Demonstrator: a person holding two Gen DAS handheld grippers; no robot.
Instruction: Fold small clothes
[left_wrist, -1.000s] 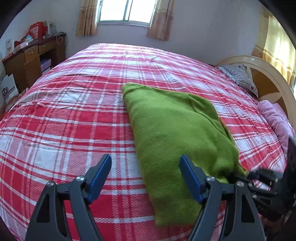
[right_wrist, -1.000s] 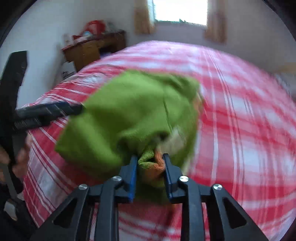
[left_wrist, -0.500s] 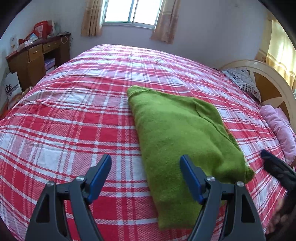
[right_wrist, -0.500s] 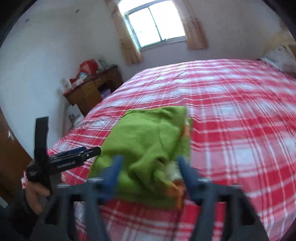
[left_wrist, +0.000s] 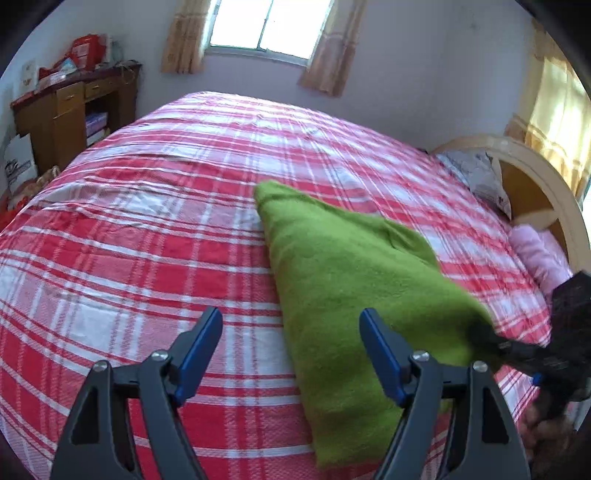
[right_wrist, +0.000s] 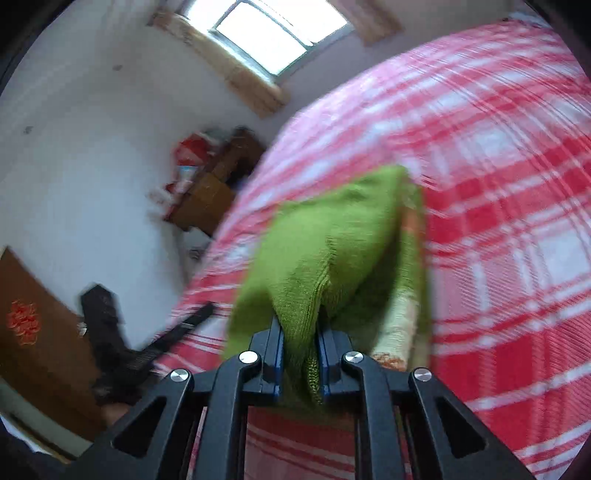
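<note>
A green knitted garment (left_wrist: 351, 288), folded, lies on the red plaid bed sheet (left_wrist: 147, 229). My left gripper (left_wrist: 290, 321) hovers open above the garment's near left edge, with nothing pinched between its blue pads. In the right wrist view my right gripper (right_wrist: 299, 328) is closing, and its pads press on a bunched fold of the green knit (right_wrist: 332, 240). That fold is pulled up off the sheet. An orange and cream inner layer (right_wrist: 402, 325) shows under the green. In the left wrist view the right gripper (left_wrist: 491, 339) holds the garment's near right corner.
A wooden desk (left_wrist: 74, 118) with clutter stands at the far left beside the bed. At the right are a curved headboard (left_wrist: 535, 177), a grey pillow (left_wrist: 476, 173) and a pink pillow (left_wrist: 539, 254). A curtained window (left_wrist: 266, 26) is behind.
The right gripper let go of the garment, opened wide, then closed again on a fold of it while rolling. The garment's near right corner has lifted. The left gripper stayed put.
</note>
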